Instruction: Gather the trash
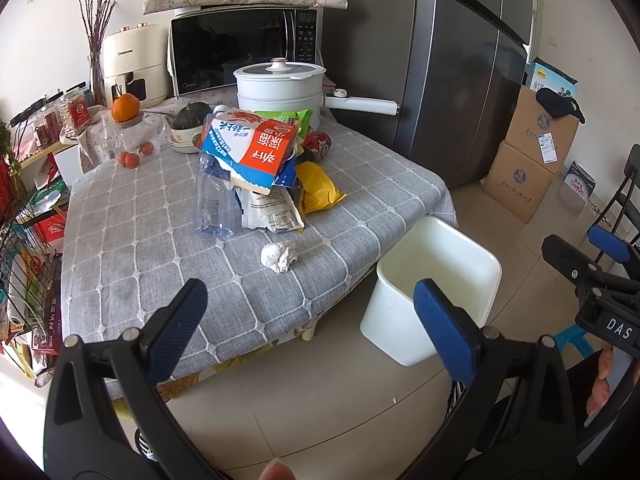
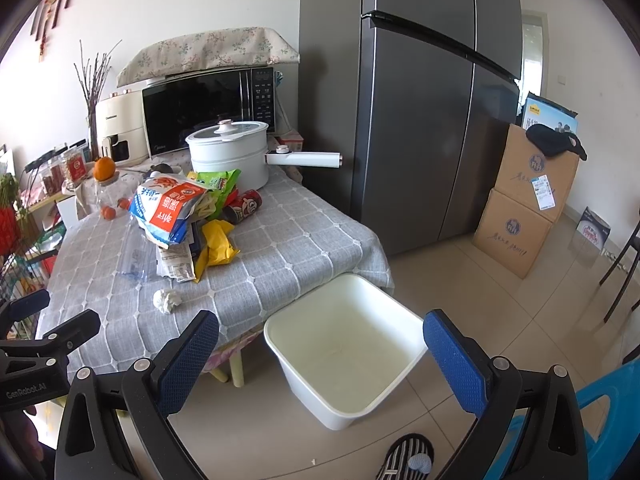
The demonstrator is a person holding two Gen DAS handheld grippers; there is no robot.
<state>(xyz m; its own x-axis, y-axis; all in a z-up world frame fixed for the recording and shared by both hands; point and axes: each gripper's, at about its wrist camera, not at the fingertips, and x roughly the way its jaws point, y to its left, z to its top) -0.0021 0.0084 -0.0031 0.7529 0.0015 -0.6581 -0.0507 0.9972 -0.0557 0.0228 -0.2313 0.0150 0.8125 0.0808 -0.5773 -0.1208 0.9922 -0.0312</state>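
A: What do we have in front of us?

B: We see a table under a grey checked cloth (image 1: 132,240). In the middle of it lies a heap of trash (image 1: 260,168): a red, white and blue snack bag (image 1: 250,146) on top, a crushed clear plastic bottle (image 1: 214,196) leaning on its left side, a yellow wrapper (image 1: 318,188) on the right, a green bag (image 1: 284,118) and a dark can (image 1: 318,146) at the far side.

A: And nearer to us?

B: A crumpled white paper ball (image 1: 279,256) sits alone on the cloth, just on the near side of the heap and apart from it.

A: Where is the bin?

B: The white square bin (image 2: 400,372) stands on the tiled floor at the table's near right corner, close beside the hanging cloth. We see nothing inside it.

A: Our grippers?

B: The left gripper (image 1: 308,328) is spread wide with nothing between its blue pads, hanging over the table's near edge. The right gripper (image 2: 320,360) is likewise fully released and empty, over the bin.

A: Anything behind the heap?

B: A white lidded pot (image 1: 280,88) with a long handle, a microwave (image 1: 244,52), a cream appliance (image 1: 134,66) to its left, an orange (image 1: 125,107), and a dark fridge (image 1: 460,60) on the right. Cardboard boxes (image 2: 524,208) are stacked on the floor past the fridge.
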